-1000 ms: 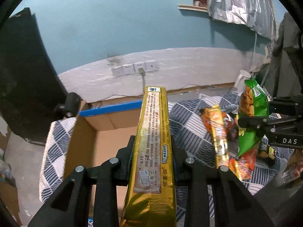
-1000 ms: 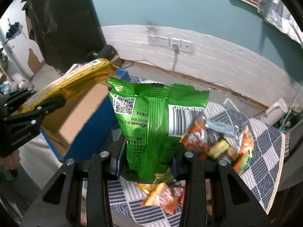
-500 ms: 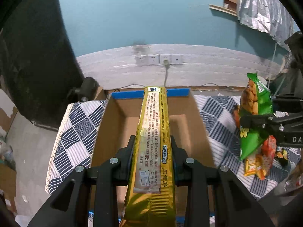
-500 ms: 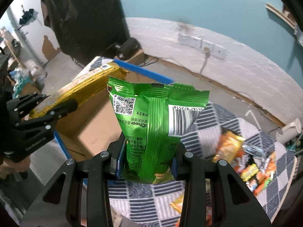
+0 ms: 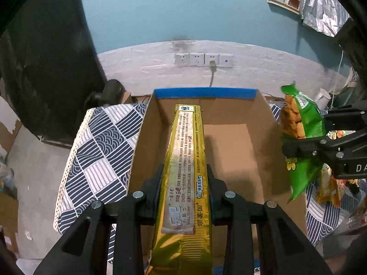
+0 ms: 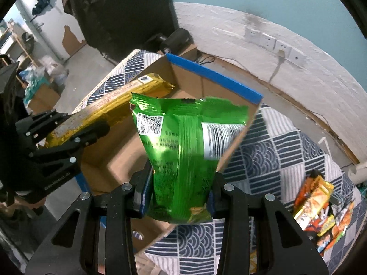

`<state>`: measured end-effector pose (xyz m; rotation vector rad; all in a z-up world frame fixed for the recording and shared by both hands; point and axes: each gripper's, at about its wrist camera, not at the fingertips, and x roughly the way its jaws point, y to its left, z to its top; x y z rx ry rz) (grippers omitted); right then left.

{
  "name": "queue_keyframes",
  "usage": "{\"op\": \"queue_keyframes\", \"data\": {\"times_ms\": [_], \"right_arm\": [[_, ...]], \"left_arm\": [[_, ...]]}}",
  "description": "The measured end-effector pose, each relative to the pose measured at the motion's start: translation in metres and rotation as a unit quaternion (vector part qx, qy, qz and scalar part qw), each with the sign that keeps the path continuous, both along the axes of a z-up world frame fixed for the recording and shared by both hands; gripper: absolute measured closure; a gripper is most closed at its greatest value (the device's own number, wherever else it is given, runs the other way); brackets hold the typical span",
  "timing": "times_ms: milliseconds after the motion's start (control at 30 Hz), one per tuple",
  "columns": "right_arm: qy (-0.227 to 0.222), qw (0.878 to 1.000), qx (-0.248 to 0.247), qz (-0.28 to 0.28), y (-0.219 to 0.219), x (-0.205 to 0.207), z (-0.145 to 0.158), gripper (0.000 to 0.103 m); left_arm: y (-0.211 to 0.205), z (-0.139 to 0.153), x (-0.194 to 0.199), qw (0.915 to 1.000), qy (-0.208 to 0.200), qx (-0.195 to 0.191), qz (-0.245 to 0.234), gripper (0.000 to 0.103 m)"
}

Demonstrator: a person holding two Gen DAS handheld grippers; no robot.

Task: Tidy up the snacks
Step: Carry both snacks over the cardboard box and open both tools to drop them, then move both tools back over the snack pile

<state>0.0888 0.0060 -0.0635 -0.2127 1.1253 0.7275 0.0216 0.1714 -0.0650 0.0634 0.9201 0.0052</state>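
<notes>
Gold foil wrapped the long pack (image 5: 187, 171) clamped between the jaws of the left gripper (image 5: 185, 190); the pack ran straight ahead along the fingers, its far end reaching over the open box (image 5: 238, 142). Cardboard formed the box, with blue tape (image 5: 205, 92) along its far rim, and its bare floor lay directly below and ahead of this gripper. From the right wrist view the same pack (image 6: 110, 105) slanted in from the left, held by the left gripper (image 6: 75, 137) above the near-left part of the box (image 6: 119, 158).

The right gripper (image 6: 180, 197) was closed on a green bag (image 6: 185, 151), upright between its fingers, barcode and QR code facing the camera, print slightly blurred. The bag hung in front of the box's right wall, over its edge. In the left wrist view the bag (image 5: 302, 137) and right gripper (image 5: 305, 146) stood to the right of the pack, just beside the box's right wall, well apart from the left gripper.

A patterned blue-and-white cloth (image 6: 270, 151) covered the surface under the box. Loose snacks (image 6: 318, 208) lay in a heap on the cloth, to the far right of the right gripper. Wall sockets (image 5: 203, 59) sat ahead, beyond the box.
</notes>
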Motion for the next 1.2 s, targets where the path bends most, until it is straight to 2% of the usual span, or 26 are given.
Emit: {"op": "queue_keyframes", "data": {"times_ms": [167, 267, 333, 367, 567, 633, 733, 867, 1200], "right_arm": [[0.004, 1.0, 0.0, 0.006, 0.008, 0.002, -0.005, 0.063], [0.007, 1.0, 0.0, 0.003, 0.008, 0.003, -0.004, 0.058], [0.001, 1.0, 0.01, 0.007, 0.007, 0.002, 0.0, 0.046], [-0.006, 1.0, 0.012, 0.007, 0.007, 0.0, 0.004, 0.044], [-0.039, 0.999, 0.019, 0.001, -0.007, -0.009, 0.024, 0.043], [-0.051, 0.999, 0.016, -0.002, -0.015, -0.013, 0.029, 0.042], [-0.062, 0.998, 0.013, -0.014, -0.034, -0.018, 0.034, 0.038], [-0.063, 0.997, 0.015, -0.034, -0.062, -0.021, 0.038, 0.037], [-0.077, 0.994, -0.012, -0.08, -0.143, -0.027, 0.038, 0.03]], "left_arm": [[0.008, -0.003, 0.003, 0.9997, 0.015, -0.019, 0.008, 0.071], [0.004, 0.004, 0.001, 0.9999, -0.004, -0.012, 0.011, 0.071], [0.002, 0.009, 0.0, 0.9998, -0.013, 0.0, 0.012, 0.07], [0.001, 0.011, 0.001, 0.9998, -0.015, 0.003, 0.011, 0.07], [-0.006, 0.02, -0.002, 0.9996, -0.026, 0.009, 0.013, 0.052], [-0.01, 0.023, -0.002, 0.9995, -0.03, 0.007, 0.009, 0.051], [-0.022, 0.03, -0.003, 0.9992, -0.038, 0.009, 0.0, 0.041], [-0.043, 0.037, -0.006, 0.9985, -0.046, 0.021, -0.019, 0.034], [-0.112, 0.046, -0.014, 0.9939, -0.05, 0.044, -0.088, 0.025]]}}
